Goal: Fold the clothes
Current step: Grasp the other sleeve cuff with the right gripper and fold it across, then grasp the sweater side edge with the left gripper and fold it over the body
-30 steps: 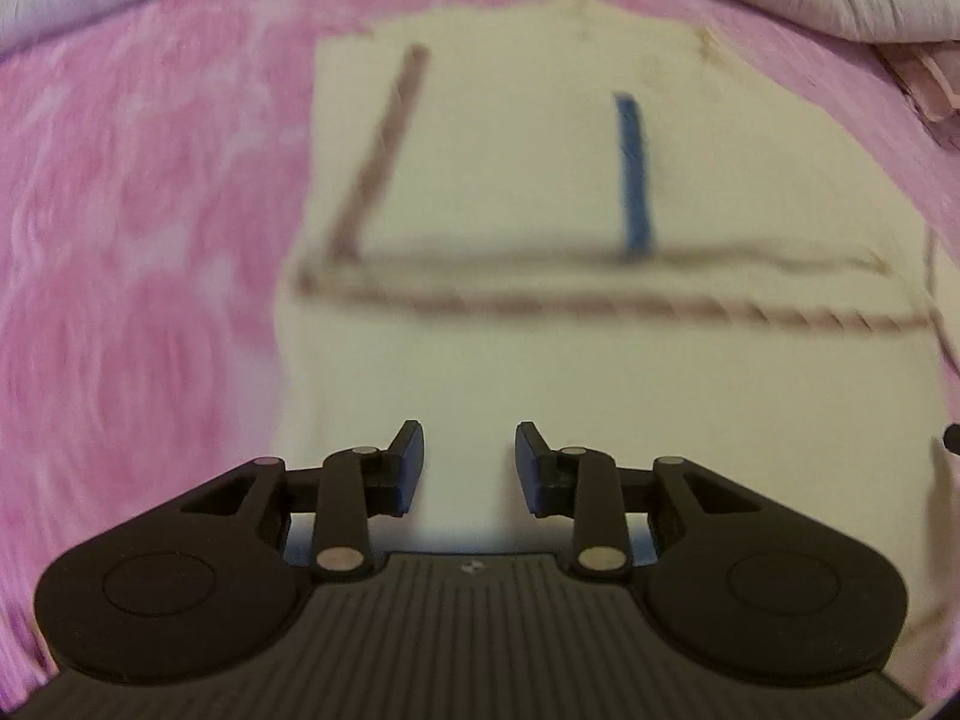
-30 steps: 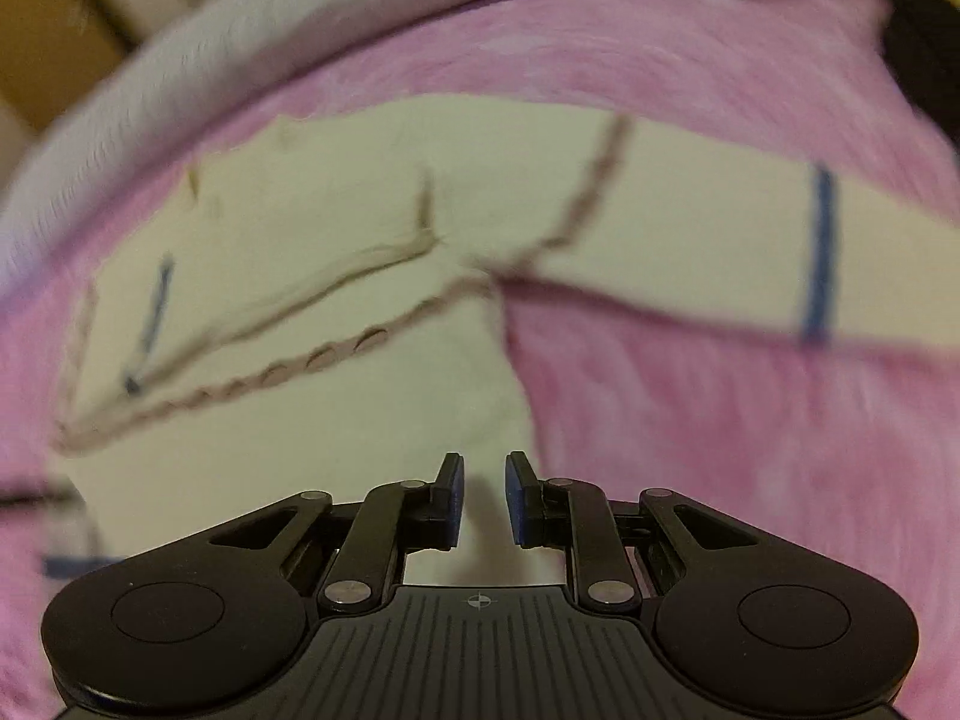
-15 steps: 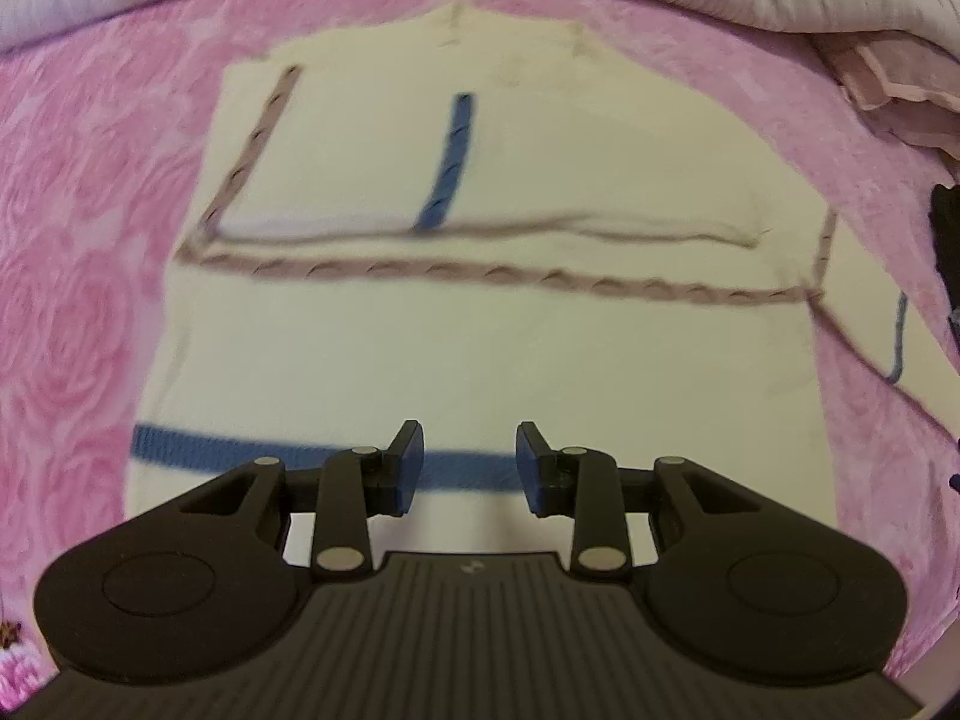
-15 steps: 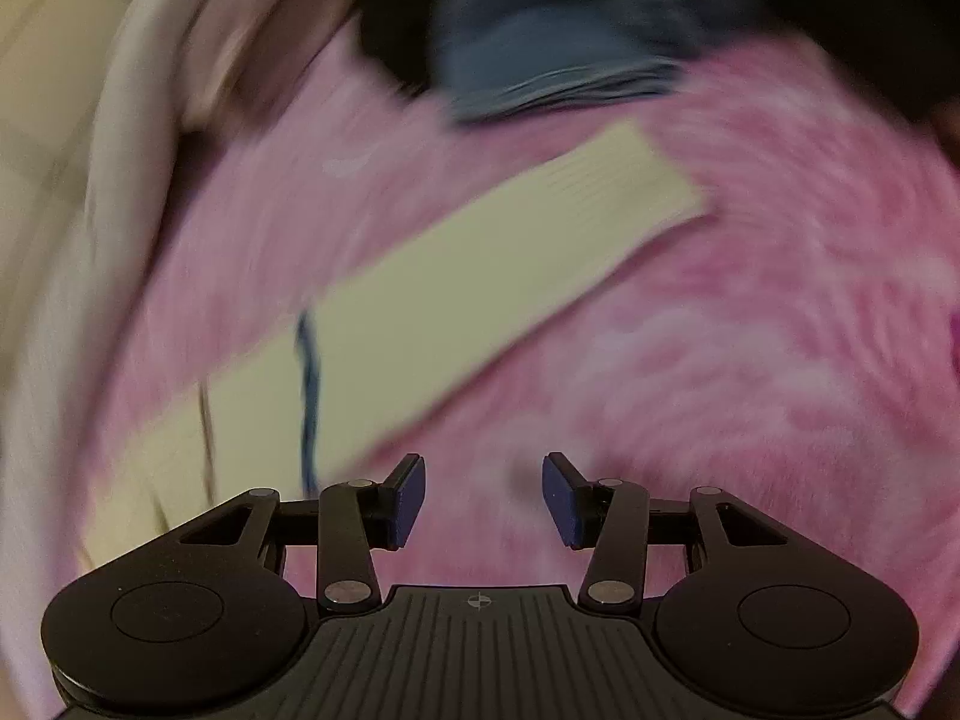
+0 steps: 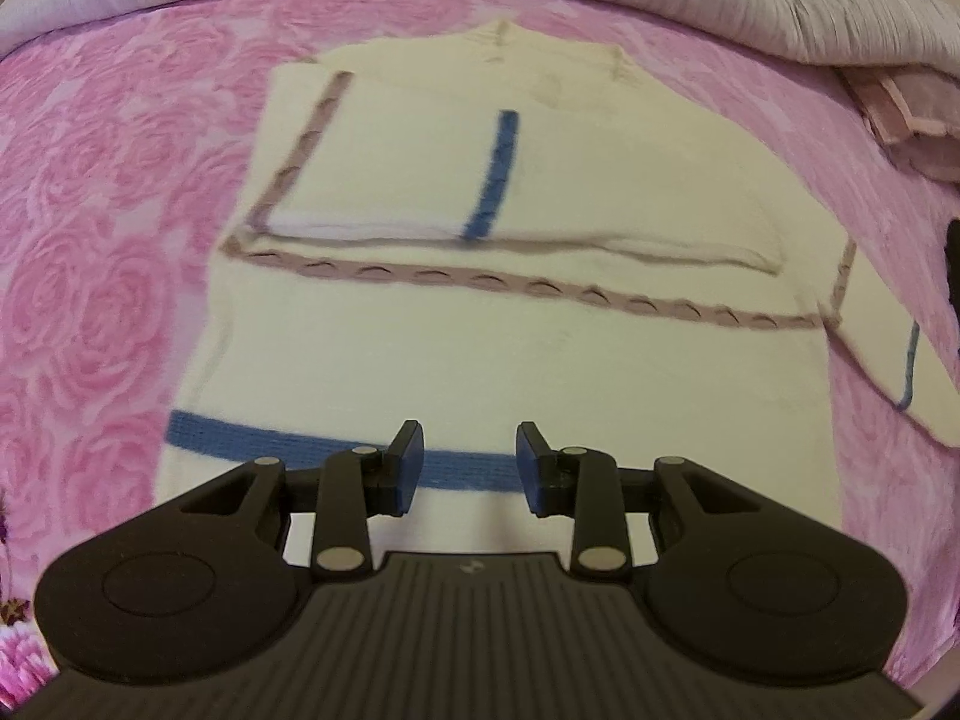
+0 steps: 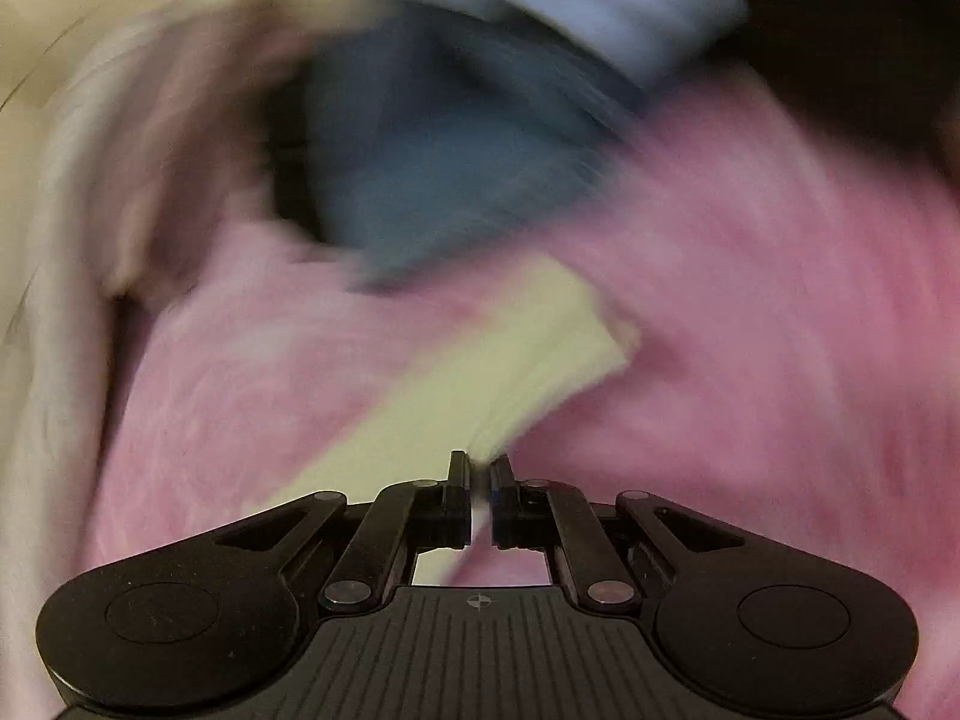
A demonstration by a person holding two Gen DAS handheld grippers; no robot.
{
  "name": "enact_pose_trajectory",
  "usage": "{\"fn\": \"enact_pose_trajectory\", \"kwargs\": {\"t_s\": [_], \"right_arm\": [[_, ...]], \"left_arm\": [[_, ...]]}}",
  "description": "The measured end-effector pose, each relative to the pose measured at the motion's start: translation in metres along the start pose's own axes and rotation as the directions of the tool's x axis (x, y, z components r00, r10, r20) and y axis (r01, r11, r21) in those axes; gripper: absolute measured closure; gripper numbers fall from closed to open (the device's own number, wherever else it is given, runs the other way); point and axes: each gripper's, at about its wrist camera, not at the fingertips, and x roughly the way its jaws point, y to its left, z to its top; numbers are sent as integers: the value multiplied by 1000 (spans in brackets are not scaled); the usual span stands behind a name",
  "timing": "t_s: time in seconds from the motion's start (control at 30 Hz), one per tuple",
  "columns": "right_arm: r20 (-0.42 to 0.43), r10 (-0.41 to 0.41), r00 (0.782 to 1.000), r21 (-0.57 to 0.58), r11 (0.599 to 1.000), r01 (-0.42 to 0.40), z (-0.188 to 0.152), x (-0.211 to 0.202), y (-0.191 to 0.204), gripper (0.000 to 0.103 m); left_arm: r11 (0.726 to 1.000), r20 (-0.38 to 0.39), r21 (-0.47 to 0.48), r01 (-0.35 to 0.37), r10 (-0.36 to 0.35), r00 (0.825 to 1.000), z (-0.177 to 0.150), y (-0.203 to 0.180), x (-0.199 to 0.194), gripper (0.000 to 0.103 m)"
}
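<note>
While the cream sweater (image 5: 510,354) lies flat on the pink rose-patterned bedspread (image 5: 102,300), one sleeve is already folded across its chest, the blue stripe on it running upright. The other sleeve (image 6: 498,372) stretches out to the side over the pink cover, and the right gripper (image 6: 478,480) has just been closing its jaws on it; a sliver of pale cloth shows pinched between the pads, though the picture is badly smeared. The left gripper (image 5: 469,462) hovers over the hem near the blue band, jaws partly apart with nothing between them.

To do this fold well, I'd say the right hand should lift the sleeve only enough to clear the bedspread, then carry it across the chest so it lands square over the first sleeve, cuff flat. The left could press lightly near the shoulder seam to stop the body dragging. A thin pinch on knit may slip, so move steadily. Keep clear of the dark clothes pile (image 6: 456,180) nearby.
</note>
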Motion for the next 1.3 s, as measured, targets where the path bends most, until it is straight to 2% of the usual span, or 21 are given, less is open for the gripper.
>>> {"fn": "enact_pose_trajectory", "kwargs": {"t_s": [0.07, 0.1, 0.17, 0.2, 0.27, 0.33, 0.37, 0.4, 0.43, 0.47, 0.5, 0.53, 0.67, 0.77, 0.87, 0.93, 1.0, 1.07, 1.17, 1.23, 1.3], "right_arm": [[62, 103, 993, -292, 953, -81, -19, -30, 67, 99], [71, 164, 984, -420, 900, -119, -32, -47, 99, 99], [22, 316, 949, -630, 741, -232, -79, -85, 158, 99], [-36, 382, 924, -695, 655, -297, -105, -101, 181, 99], [-210, 444, 871, -764, 482, -429, -161, -123, 219, 99], [-373, 343, 862, -803, 347, -485, -221, -123, 246, 94], [-421, 279, 863, -818, 294, -494, -247, -120, 251, 81], [-460, 223, 859, -824, 252, -507, -266, -117, 251, 70], [-494, 168, 853, -825, 220, -521, -280, -112, 248, 69], [-514, 124, 849, -822, 212, -529, -288, -107, 242, 69], [-518, 77, 852, -824, 226, -520, -290, -101, 235, 69], [-510, 27, 860, -827, 260, -499, -287, -93, 226, 69], [-476, -113, 872, -796, 477, -372, -244, -64, 189, 68], [-451, -157, 878, -727, 635, -260, -202, -55, 159, 68], [-434, -159, 887, -658, 728, -192, -171, -50, 142, 68], [-420, -155, 894, -631, 758, -165, -159, -48, 139, 68], [-408, -161, 899, -630, 762, -149, -159, -45, 141, 67], [-402, -172, 900, -634, 761, -138, -163, -41, 140, 67], [-403, -184, 896, -633, 763, -128, -172, -36, 136, 67], [-412, -176, 894, -627, 766, -139, -176, -33, 140, 67], [-420, -164, 893, -626, 764, -154, -180, -30, 146, 67]], "left_arm": [[1000, 6, -13, 3, -3, 1000, -1, 8, -3, 75], [1000, 6, -23, 6, -5, 1000, -2, 12, -4, 75], [999, 7, -46, 12, -12, 1000, -4, 21, -6, 75], [998, 7, -60, 17, -16, 1000, -5, 25, -7, 75], [996, 7, -87, 26, -25, 1000, -8, 34, -9, 75], [994, 3, -110, 26, -26, 1000, -10, 42, -9, 75], [992, -1, -122, 30, -30, 1000, -11, 46, -9, 75], [990, -4, -135, 36, -37, 999, -12, 50, -9, 75], [988, -6, -144, 50, -51, 999, -13, 53, -8, 75], [986, -8, -151, 67, -69, 998, -15, 55, -7, 75], [984, -14, -156, 86, -89, 996, -15, 55, -4, 75], [981, -21, -160, 106, -110, 994, -15, 55, 0, 75], [961, -47, -177, 212, -223, 974, -12, 36, 21, 73], [934, -65, -229, 274, -295, 953, -8, 20, 46, 73], [915, -80, -288, 281, -316, 945, -1, 10, 72, 72], [906, -92, -321, 277, -321, 943, 3, 4, 89, 72], [900, -95, -338, 276, -325, 941, 8, -3, 100, 77], [891, -70, -311, 330, -368, 927, 17, -15, 100, 100], [893, -39, -215, 395, -412, 910, 41, -31, 88, 101], [899, 48, -113, 423, -420, 906, 69, -29, 63, 101], [910, 146, 1, 414, -409, 901, 101, -18, 33, 101]]}}
